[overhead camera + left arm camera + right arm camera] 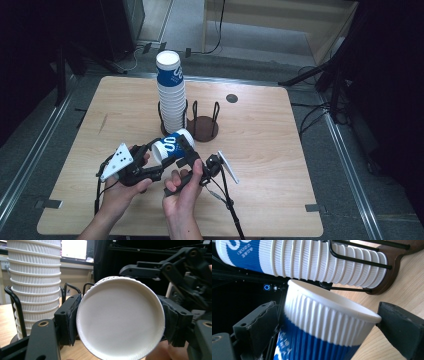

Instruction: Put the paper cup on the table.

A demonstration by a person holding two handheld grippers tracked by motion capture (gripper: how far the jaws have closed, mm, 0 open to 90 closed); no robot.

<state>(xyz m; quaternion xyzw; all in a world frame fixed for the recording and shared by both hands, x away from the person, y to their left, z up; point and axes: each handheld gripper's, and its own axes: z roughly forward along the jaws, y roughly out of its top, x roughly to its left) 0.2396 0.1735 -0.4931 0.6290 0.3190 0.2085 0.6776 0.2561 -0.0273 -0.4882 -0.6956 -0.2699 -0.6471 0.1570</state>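
Note:
A blue-and-white ribbed paper cup [171,144] lies on its side in the air above the wooden table [280,160]. My left gripper [159,153] is shut on its base end; in the left gripper view the white bottom of the cup [120,317] sits between both pads [68,320]. My right gripper [186,150] is open, its jaws on either side of the cup's rim end [319,325]. One pad [399,327] nearly touches the rim and a small gap shows at the other. A tall stack of like cups [171,95] stands just behind.
The stack [312,262] sits in one side of a dark wire cup holder with a brown base [204,129]; the holder's other side holds nothing. A small dark disc [231,98] lies at the table's far edge. Cables trail off the near edge.

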